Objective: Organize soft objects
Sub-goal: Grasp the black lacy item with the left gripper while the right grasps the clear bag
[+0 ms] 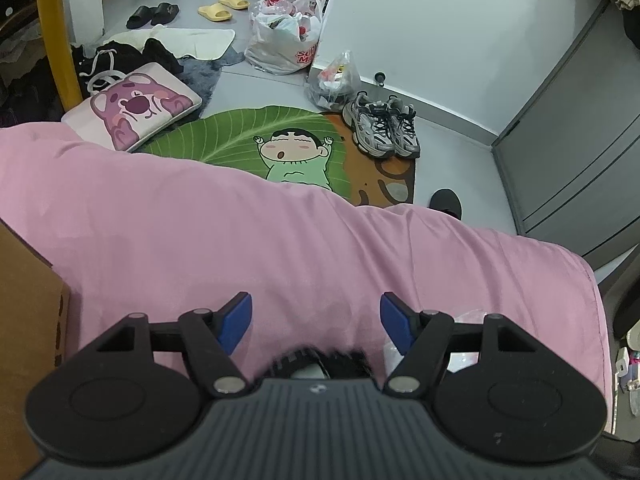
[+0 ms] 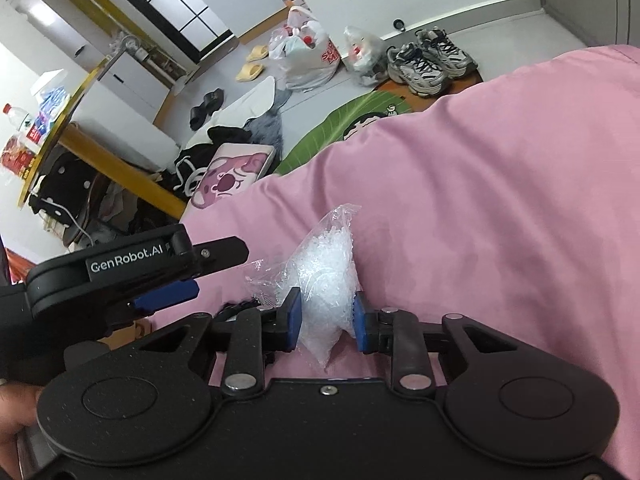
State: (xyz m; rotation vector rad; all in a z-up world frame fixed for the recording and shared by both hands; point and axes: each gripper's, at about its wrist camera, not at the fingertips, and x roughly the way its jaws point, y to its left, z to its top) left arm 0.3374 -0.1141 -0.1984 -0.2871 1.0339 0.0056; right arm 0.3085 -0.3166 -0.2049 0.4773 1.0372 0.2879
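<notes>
A big pink quilt (image 1: 240, 232) fills the foreground of both views, shown as pink quilt (image 2: 480, 184) in the right wrist view. My left gripper (image 1: 316, 322) hovers over it, open, with nothing between its blue pads. My right gripper (image 2: 326, 314) is shut on a crinkled clear plastic bag (image 2: 324, 264) that rests on the quilt. Seen from the side, the left gripper (image 2: 218, 270) is just left of the bag. A dark fuzzy item (image 1: 320, 360) lies under the left gripper, mostly hidden.
On the floor beyond the quilt lie a pink bear cushion (image 1: 136, 104), a green leaf rug (image 1: 240, 136), grey sneakers (image 1: 380, 126), filled plastic bags (image 1: 284, 32), slippers and dark clothes (image 1: 132, 54). A cardboard box (image 1: 24, 304) is at left, a grey cabinet (image 1: 572, 148) at right.
</notes>
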